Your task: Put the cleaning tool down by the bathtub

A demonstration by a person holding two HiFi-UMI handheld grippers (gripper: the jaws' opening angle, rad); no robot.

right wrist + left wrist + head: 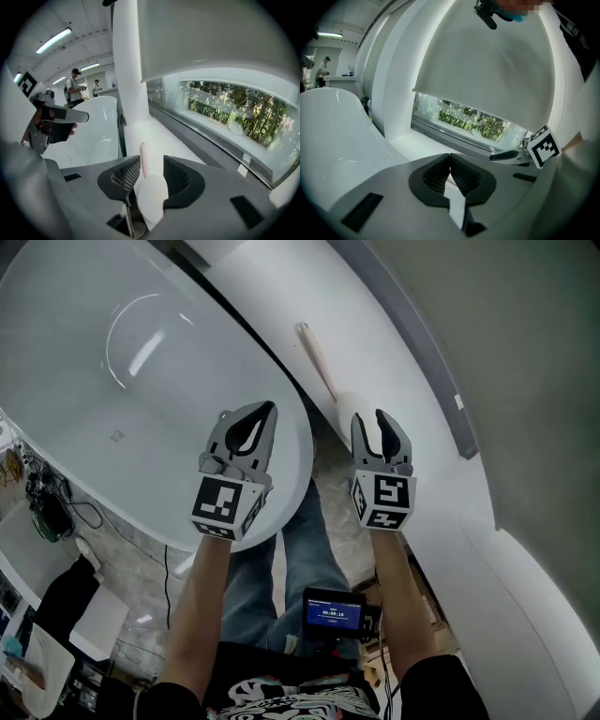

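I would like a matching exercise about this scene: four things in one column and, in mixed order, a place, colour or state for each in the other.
1. cleaning tool
2. left hand-held gripper
3. right hand-held gripper
4. small screen

A. jaws apart
B. glowing blue
C. lying on the white ledge beside the bathtub
D. jaws together

Pairs: 1-C, 2-D, 3-A, 4-B.

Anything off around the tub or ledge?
Nothing stands out. The brush lies flat on the white ledge beside the bathtub. No spill or damage is visible. The right gripper is open and not gripping the brush.
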